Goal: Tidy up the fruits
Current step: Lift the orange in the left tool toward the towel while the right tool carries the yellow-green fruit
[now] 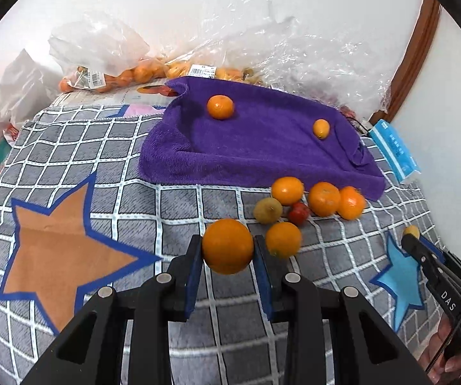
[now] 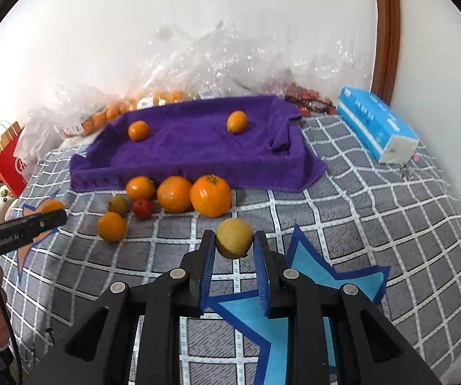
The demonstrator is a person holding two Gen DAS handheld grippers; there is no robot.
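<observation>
- left claw [image 1: 228, 250] clamped on a big orange [image 1: 228, 245], blue pads touching both sides, fruit held above the checked blanket [image 1: 102, 147]
- right claw [image 2: 234, 240] clamped on a yellow-green fruit [image 2: 234, 238], pads on both sides, also off the blanket
- right claw shows at the right edge of the left wrist view [image 1: 410, 235], same yellowish fruit at its tip
- blanket is grey with white grid; orange star patch [image 1: 60, 256] left, blue star patch [image 2: 310, 288] right
- just past the claws: loose fruit cluster on the blanket in front of the towel – small orange [image 1: 283, 239], greenish fruit [image 1: 268, 210], small red fruit [image 1: 298, 213], three more oranges [image 1: 324, 199] side by side, near the towel edge
- purple towel [image 1: 262, 154] spread beyond the cluster, edges raised like a tray
- two fruits on the towel, well apart: orange [image 1: 220, 106] back left, smaller oval orange fruit [image 1: 321, 128] back right
- blue tissue pack [image 2: 376, 128] right of the towel
- clear plastic bags [image 1: 102, 51] with more oranges against the white wall behind the towel
- red paper bag [image 2: 6, 160] far left
</observation>
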